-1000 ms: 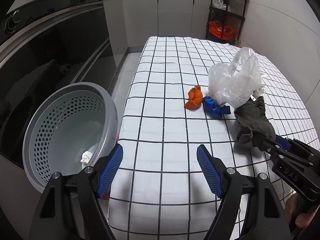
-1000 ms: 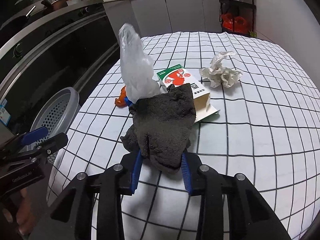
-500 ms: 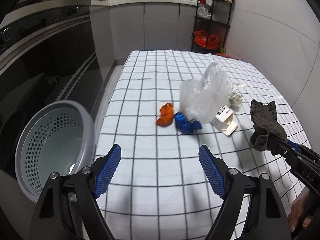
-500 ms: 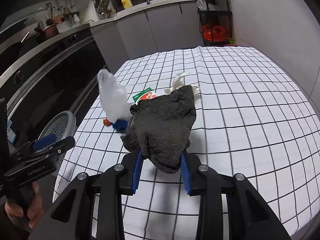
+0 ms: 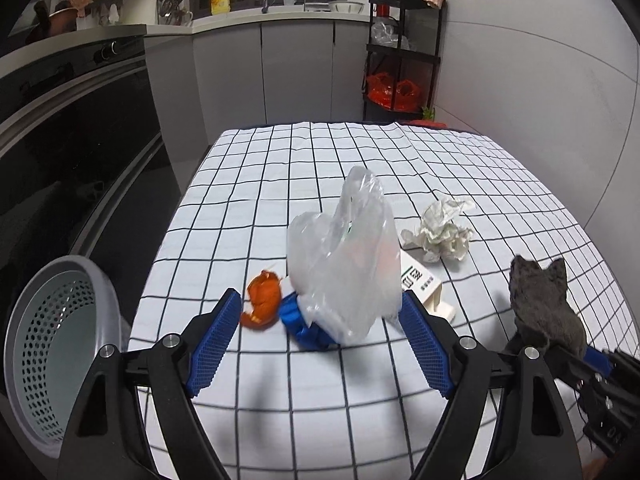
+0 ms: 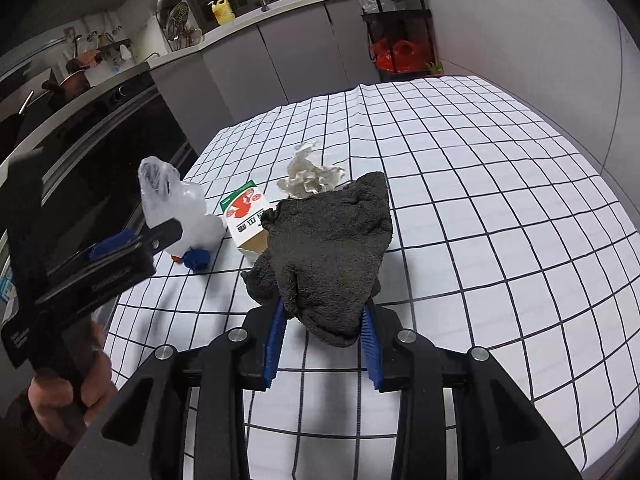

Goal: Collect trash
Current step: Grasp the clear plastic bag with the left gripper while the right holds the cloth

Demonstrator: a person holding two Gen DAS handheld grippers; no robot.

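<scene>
1. Two grippers. Left gripper [image 5: 320, 338]: jaws wide apart, nothing between the pads, above the near part of the table [image 5: 500, 184]. Right gripper [image 6: 323, 346]: jaws clamped on one dark grey cloth [image 6: 332, 248], which bunches up above the blue pads, clear of the tabletop.
2. One hand [image 6: 72, 392], at the lower left of the right wrist view, gripping the left gripper's handle.
3. One clear plastic bag [image 5: 346, 256], standing crumpled just beyond the left gripper's pads.
4. One blue scrap [image 5: 304, 326], at the bag's near foot, partly under it.
5. One orange scrap [image 5: 262, 300], just left of the blue one, touching or nearly so.
6. One small carton [image 6: 246, 216], red-and-green print, lying between the bag and the cloth, partly hidden by each.
7. One crumpled white paper [image 5: 444, 232], beyond the carton, apart from the bag.
8. One grey perforated basket [image 5: 52, 344], off the table's left edge, tilted towards the camera.
9. One checked tablecloth, white with black lines, covering the table.
</scene>
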